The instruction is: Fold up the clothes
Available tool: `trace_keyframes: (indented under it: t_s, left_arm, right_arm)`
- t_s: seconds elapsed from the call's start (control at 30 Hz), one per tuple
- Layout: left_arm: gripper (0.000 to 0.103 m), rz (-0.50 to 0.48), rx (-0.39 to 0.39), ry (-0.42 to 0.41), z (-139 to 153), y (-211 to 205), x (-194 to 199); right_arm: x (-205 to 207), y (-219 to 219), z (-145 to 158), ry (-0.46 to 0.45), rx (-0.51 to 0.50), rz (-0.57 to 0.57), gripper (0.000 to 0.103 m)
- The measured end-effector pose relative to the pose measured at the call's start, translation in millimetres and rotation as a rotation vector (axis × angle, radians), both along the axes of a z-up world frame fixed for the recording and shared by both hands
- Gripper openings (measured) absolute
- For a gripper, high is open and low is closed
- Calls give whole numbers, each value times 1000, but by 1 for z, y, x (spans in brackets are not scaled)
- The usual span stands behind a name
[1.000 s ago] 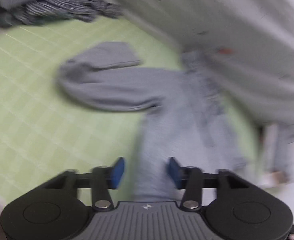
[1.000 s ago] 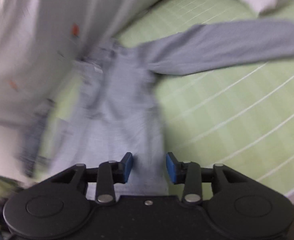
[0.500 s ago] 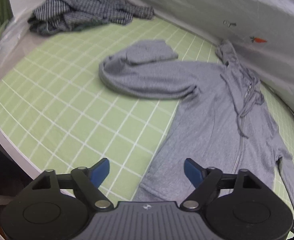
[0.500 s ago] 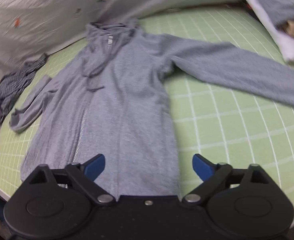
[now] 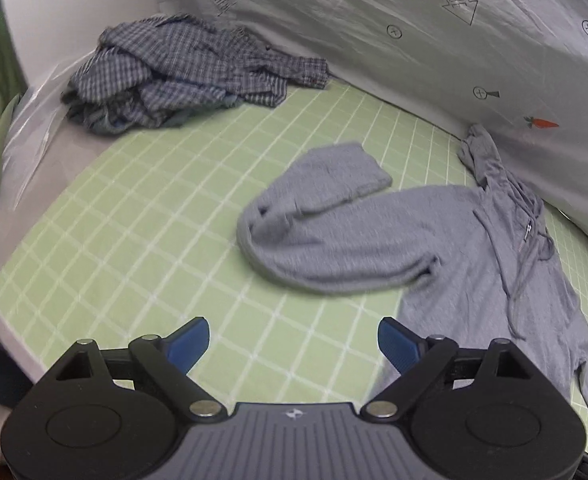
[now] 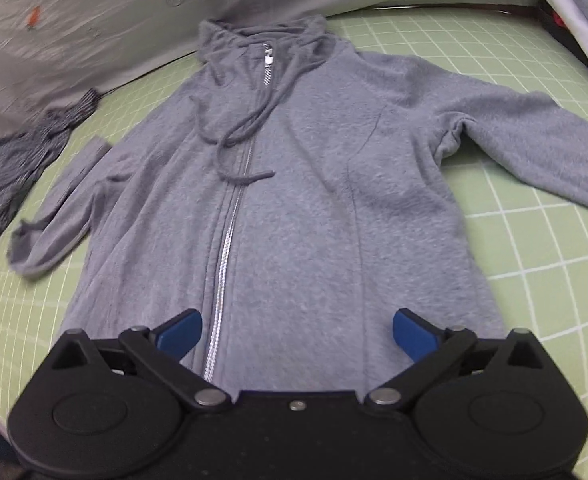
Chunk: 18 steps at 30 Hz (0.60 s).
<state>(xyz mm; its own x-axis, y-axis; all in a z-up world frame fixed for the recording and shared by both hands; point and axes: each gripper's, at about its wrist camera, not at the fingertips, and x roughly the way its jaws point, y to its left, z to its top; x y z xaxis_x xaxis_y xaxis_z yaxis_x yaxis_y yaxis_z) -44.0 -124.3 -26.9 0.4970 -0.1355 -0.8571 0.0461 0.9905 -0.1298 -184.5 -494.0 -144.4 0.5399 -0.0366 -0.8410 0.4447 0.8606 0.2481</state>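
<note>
On green grid mat (image 6: 533, 240): grey hoodie (image 6: 294, 200), flat.

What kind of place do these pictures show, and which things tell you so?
Probably a table set up for folding clothes, perhaps at home. A green grid mat covers it, a grey zip hoodie lies spread flat on it, and a crumpled checked shirt waits at the far corner.

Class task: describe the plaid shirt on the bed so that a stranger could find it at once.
Start at the green grid-patterned mat and follow it to its far left corner, beside the white sheet. There lies the plaid shirt, a crumpled heap. Its blue-and-white checks and bunched shape set it apart from the plain grey hoodie, which lies spread flat.
</note>
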Motion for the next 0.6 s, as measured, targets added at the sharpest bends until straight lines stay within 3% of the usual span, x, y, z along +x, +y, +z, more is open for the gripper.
trace_keyframes:
  t_s: [0.27, 0.43, 0.6]
  left_arm:
    - [92, -165, 63, -9, -19, 6, 92]
    - [92, -281, 79, 2, -43, -11, 144]
    - [92, -374, 89, 47, -75, -34, 179]
  right_arm:
    - [51, 12, -12, 24, -112, -229, 103]
    - [79, 20, -20, 118, -214, -282, 103]
    - [87, 17, -21, 150, -203, -329, 103]
